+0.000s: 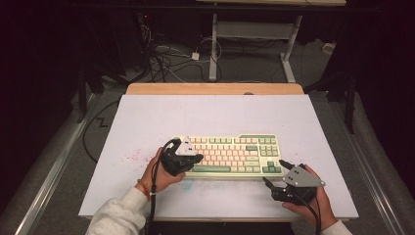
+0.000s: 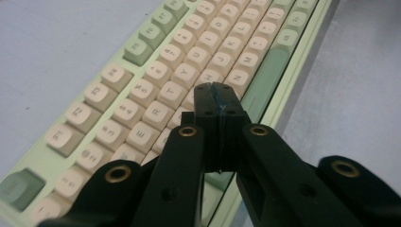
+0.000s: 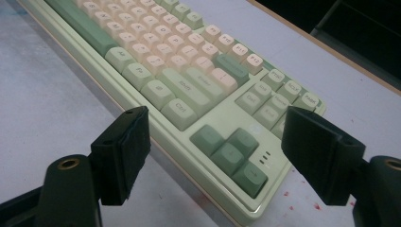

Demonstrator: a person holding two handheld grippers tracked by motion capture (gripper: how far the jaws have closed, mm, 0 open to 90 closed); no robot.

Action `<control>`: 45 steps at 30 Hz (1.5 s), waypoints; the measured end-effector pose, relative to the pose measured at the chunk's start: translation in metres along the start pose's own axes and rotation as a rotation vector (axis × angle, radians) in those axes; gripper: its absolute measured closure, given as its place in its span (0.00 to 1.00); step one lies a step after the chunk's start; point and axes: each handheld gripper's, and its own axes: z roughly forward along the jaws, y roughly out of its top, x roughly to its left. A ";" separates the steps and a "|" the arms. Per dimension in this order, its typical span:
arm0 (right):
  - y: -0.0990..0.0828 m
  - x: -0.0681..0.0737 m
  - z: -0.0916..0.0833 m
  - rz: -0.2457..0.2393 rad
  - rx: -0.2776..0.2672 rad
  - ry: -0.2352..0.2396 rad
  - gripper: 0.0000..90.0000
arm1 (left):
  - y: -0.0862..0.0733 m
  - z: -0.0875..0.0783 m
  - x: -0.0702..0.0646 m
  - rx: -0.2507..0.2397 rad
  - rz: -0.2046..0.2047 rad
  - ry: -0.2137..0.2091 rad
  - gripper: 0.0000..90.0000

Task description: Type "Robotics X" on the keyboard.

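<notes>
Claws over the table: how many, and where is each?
2. Left claw, shut, over the keyboard's left keys; right claw, open, off its near right corner.

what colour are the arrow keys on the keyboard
Sage green, darker than the pale green keyboard case; the arrow keys show best in the right gripper view.

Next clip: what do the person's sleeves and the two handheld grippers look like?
Both grippers are black with brass-coloured rivets on the arms that carry their two blocky jaws. The left gripper and right gripper each carry a grey three-cornered plate on top, and a black cable trails back from each. The left hand comes from a light grey knit sleeve, with an orange-red band at the wrist.
</notes>
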 end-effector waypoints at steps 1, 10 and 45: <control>0.000 0.000 0.000 -0.004 0.002 0.000 0.28 | 0.002 0.003 -0.001 -0.002 -0.002 -0.003 0.97; -0.001 0.001 0.002 -0.015 0.014 -0.003 0.29 | 0.013 0.024 -0.005 0.049 0.030 -0.019 0.97; 0.000 0.003 0.003 -0.034 0.020 0.005 0.29 | 0.016 0.015 -0.008 0.010 0.079 0.057 0.85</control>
